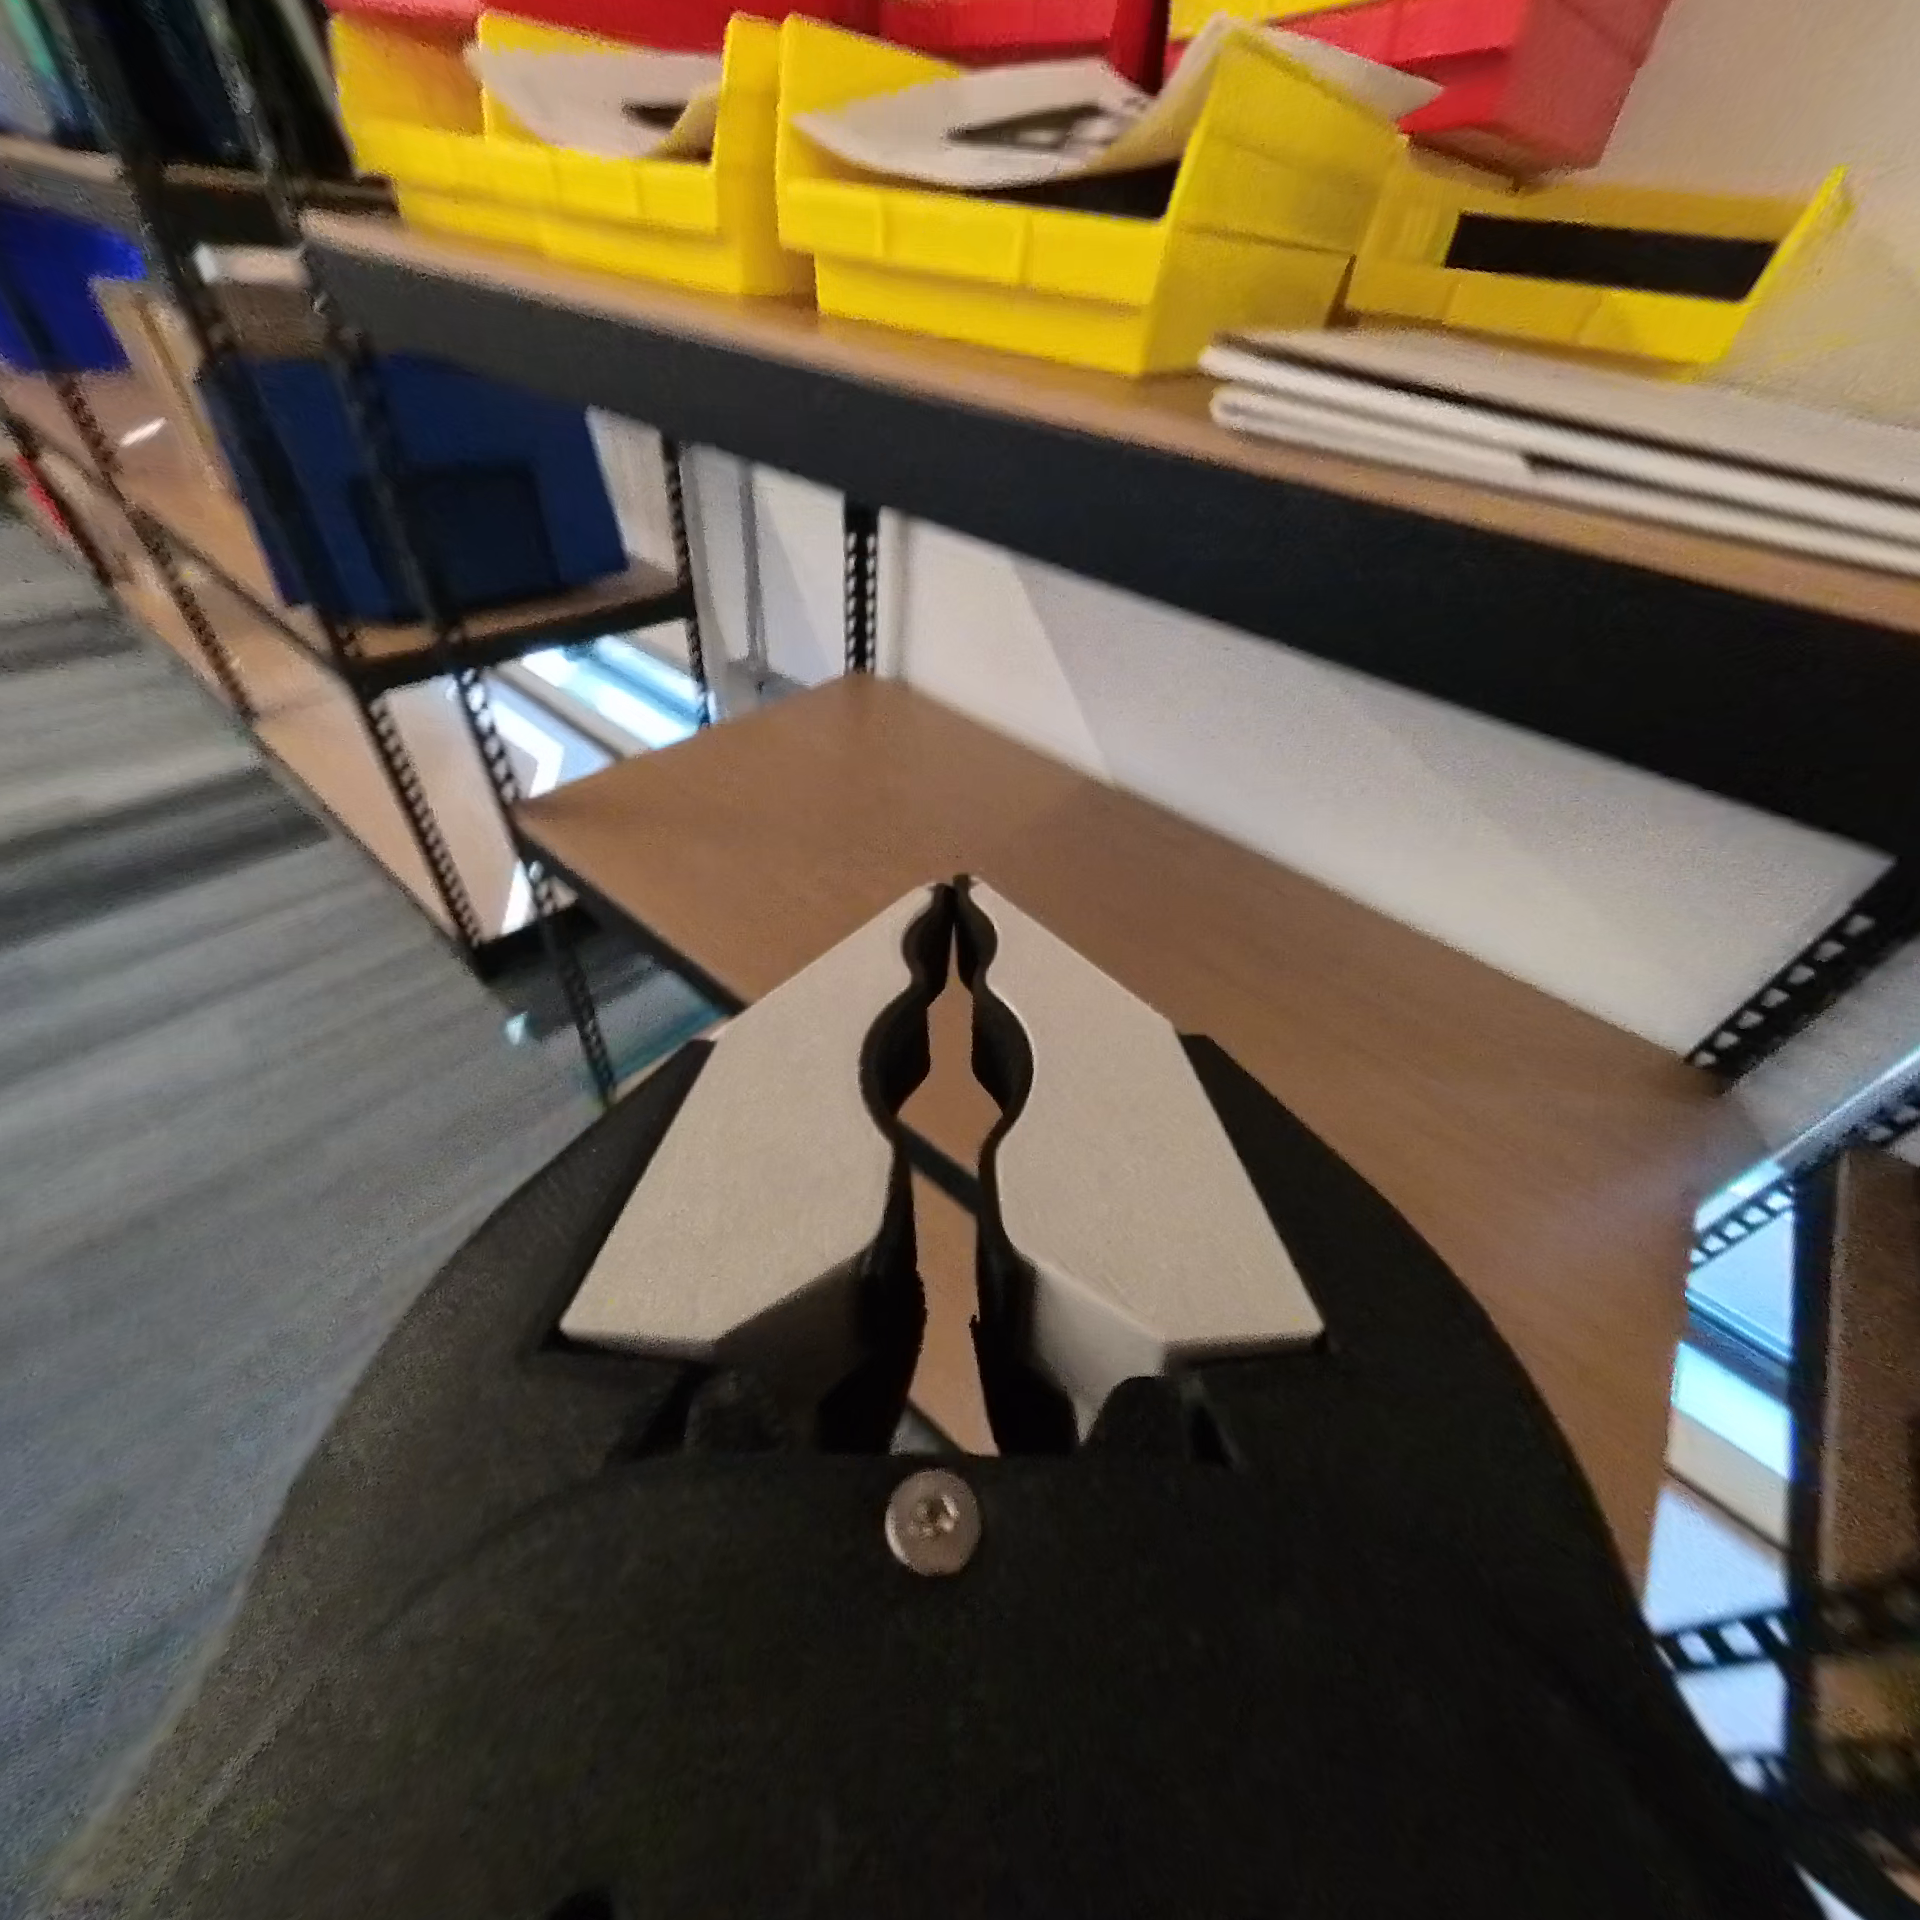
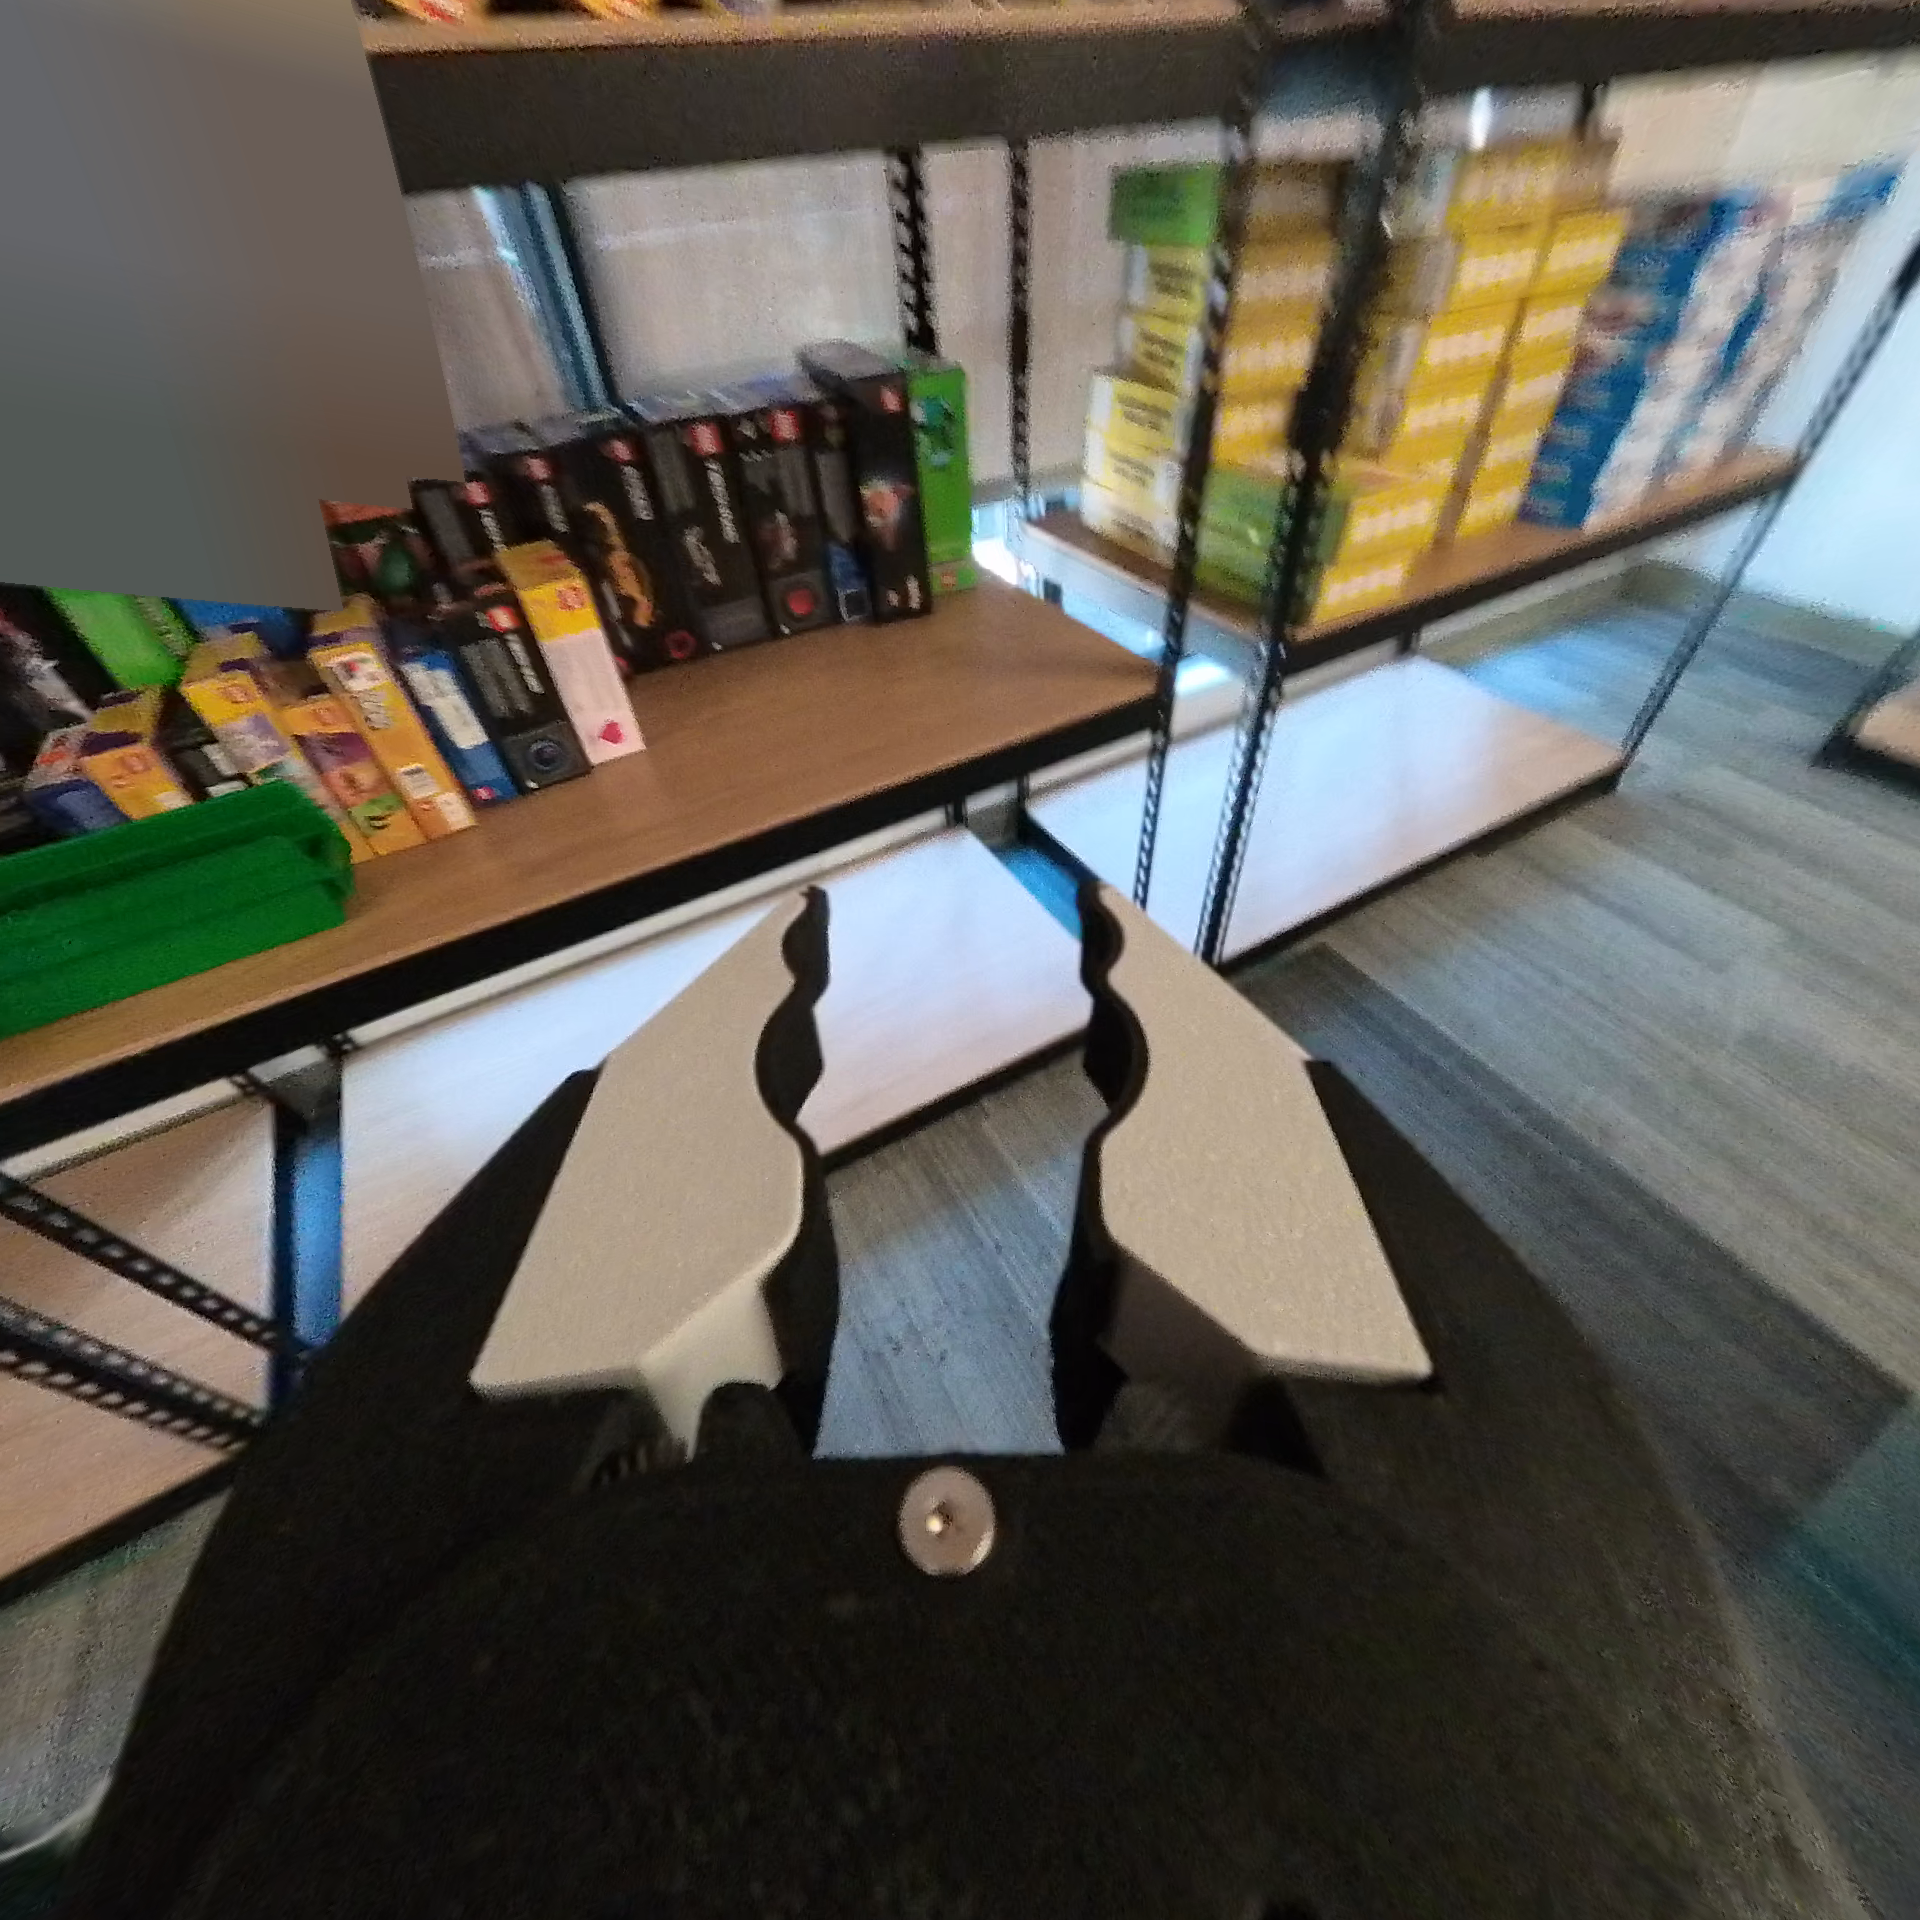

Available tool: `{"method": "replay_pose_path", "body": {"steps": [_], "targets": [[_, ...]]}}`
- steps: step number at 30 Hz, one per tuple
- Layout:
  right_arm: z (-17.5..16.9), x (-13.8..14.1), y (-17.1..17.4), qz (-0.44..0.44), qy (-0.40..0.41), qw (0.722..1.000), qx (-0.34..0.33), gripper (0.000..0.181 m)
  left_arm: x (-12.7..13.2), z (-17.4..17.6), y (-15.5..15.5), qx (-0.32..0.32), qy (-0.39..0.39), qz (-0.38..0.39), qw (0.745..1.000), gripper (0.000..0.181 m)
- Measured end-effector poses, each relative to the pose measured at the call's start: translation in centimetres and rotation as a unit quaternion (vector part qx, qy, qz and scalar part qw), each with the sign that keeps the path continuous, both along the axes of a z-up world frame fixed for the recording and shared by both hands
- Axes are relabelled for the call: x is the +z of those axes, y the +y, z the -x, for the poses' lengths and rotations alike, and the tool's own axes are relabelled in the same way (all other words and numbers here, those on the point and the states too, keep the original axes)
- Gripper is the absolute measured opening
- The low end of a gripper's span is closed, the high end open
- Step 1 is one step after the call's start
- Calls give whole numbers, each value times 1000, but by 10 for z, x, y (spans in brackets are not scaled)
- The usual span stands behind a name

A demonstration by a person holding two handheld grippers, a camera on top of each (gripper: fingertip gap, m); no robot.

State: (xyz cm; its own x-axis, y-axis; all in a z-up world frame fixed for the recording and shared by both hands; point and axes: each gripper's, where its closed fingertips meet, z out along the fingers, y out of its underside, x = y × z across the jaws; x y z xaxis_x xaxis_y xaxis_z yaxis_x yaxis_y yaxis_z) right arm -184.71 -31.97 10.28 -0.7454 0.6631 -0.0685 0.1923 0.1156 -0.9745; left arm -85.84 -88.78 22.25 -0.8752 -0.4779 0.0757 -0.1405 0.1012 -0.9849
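- Grey fingers of the left gripper are pressed together at the tips, with nothing pinched between them; only narrow wavy gaps remain lower down between the black inner pads.
- That left gripper hangs in front of a bare brown wooden lower shelf in a black metal rack, not touching it.
- On the wooden shelf board above stand yellow plastic open-front bins in a row, some with white printed paper sheets lying in them; red plastic bins sit stacked on top of the yellow ones.
- Just right of the yellow bins lies a flat stack of white boards on the same upper shelf.
- Off to the left, on a neighbouring rack, are blurred blue plastic bins; grey carpeted floor shows below.
- Fingers of the right gripper are spread apart with a clear gap and hold nothing; grey wood-look floor and a pale bottom shelf show between them.
- Nearest to the right gripper, up and to its left, is a brown wooden shelf carrying a row of upright black and coloured cardboard boxes, which lean over toward the left end.
- Stacked green plastic bins sit at the front left of that shelf, just beside the leaning boxes.
- Farther right, on another rack, are piles of yellow cardboard boxes with blue and white boxes beside them.
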Motion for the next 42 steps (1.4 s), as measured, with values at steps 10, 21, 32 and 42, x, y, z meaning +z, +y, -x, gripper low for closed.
{"method": "replay_pose_path", "body": {"steps": [10, 21, 32, 42], "targets": [[196, 65, 115, 35, 30, 998, -33, 83, -48, 181, 136, 20, 117, 22, 993, 0], [316, 167, -105, 125, 84, 977, 148, 81, -152, 306, 154, 51, 218, 49, 973, 0], [434, 181, -210, 151, 57, 973, 163, 69, -211, 423, 101, 102, 273, 68, 954, 0], [469, 213, -347, 87, 137, 933, 322, 69, -205, 518, 102, 66, 252, 68, 963, 0]]}}
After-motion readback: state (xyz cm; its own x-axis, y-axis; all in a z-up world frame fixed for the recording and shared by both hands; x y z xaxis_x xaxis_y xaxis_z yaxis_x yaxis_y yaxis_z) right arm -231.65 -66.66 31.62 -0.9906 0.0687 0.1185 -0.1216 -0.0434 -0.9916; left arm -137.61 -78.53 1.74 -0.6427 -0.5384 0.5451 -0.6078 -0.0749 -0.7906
